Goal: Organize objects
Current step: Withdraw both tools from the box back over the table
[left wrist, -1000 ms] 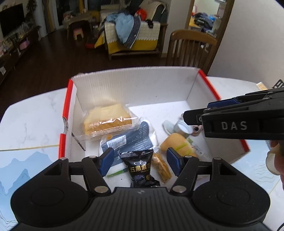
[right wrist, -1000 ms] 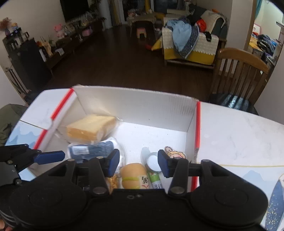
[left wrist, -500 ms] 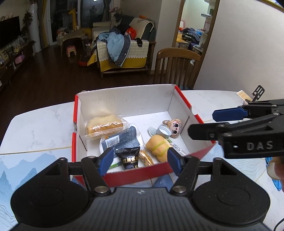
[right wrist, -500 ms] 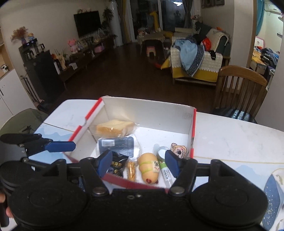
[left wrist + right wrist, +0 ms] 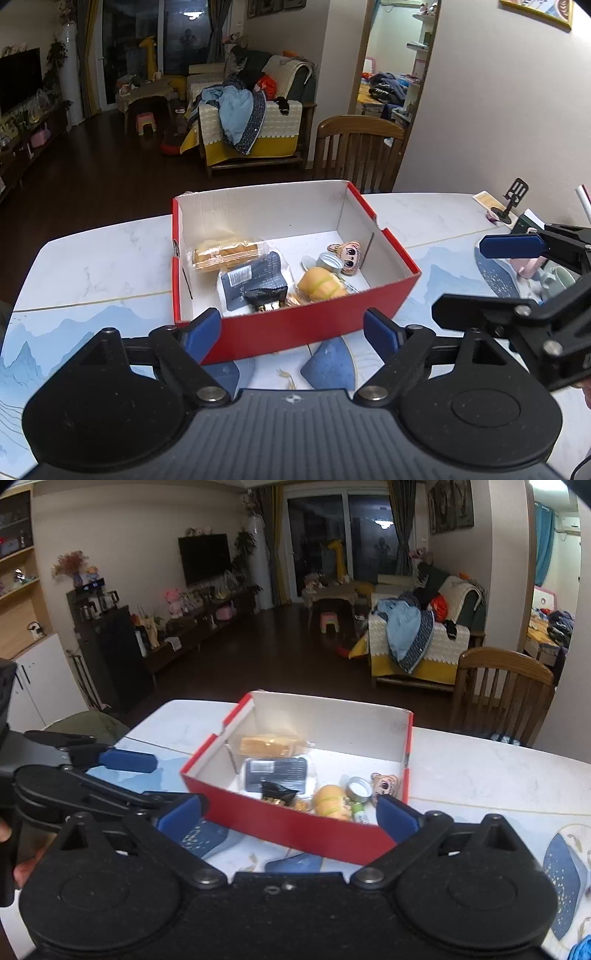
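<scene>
Red cardboard box [image 5: 295,325] sits on the marble table [image 5: 92,266], snacks and a tiger-face toy [image 5: 349,253] inside. Left gripper [image 5: 291,328] and right gripper [image 5: 288,810] hang before its near wall, jaws just opening, wide apart, nothing between them. Wooden chair [image 5: 358,151] stands behind.

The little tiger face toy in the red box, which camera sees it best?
The left wrist view. There the tiger face toy shows whole, facing the camera, beside the silver cap inside the red box. In the right wrist view the toy looks smaller and sideways, with the right tool's blue finger just below it.
</scene>
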The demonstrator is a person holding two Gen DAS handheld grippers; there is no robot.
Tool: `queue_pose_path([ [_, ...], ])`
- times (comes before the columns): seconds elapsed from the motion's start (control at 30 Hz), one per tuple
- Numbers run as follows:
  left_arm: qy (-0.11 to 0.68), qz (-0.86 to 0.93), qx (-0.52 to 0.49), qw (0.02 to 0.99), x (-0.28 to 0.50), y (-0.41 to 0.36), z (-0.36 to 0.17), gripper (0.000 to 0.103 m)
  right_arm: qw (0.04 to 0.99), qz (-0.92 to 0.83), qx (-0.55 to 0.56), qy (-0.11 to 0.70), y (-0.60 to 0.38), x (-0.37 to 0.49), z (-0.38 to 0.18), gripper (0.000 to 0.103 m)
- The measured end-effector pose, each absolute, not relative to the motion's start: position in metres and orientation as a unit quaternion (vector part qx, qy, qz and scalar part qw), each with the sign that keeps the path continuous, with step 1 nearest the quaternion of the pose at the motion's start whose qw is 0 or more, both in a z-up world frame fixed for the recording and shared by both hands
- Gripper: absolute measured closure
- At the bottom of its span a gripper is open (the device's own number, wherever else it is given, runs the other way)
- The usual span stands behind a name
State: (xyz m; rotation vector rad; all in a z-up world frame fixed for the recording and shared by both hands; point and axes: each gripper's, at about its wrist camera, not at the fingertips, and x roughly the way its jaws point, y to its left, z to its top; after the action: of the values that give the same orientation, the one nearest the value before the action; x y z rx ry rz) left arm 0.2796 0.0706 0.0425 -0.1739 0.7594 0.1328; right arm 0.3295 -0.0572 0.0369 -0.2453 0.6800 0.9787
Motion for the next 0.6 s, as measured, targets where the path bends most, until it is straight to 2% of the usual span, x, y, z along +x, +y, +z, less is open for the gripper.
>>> queue_pose_path([
  [0.13, 0.365, 0.059, -0.075, 0.926, 0.266, 0.063, 0.043, 0.016, 0.819, 0.466, -0.102, 0.319, -0.07, 0.311, 0.036, 0.0],
  [0.37, 0.358, 0.052, -0.093, 0.927, 0.241, 0.057, 0.044, 0.003, 0.823, 0.459, -0.088, 0.322, -0.095, 0.281, 0.029, 0.0],
  [0.6, 0.351, 0.046, -0.089, 0.931, 0.221, 0.046, 0.037, 0.0, 0.832, 0.444, -0.096, 0.317, -0.12, 0.256, 0.018, 0.0],
])
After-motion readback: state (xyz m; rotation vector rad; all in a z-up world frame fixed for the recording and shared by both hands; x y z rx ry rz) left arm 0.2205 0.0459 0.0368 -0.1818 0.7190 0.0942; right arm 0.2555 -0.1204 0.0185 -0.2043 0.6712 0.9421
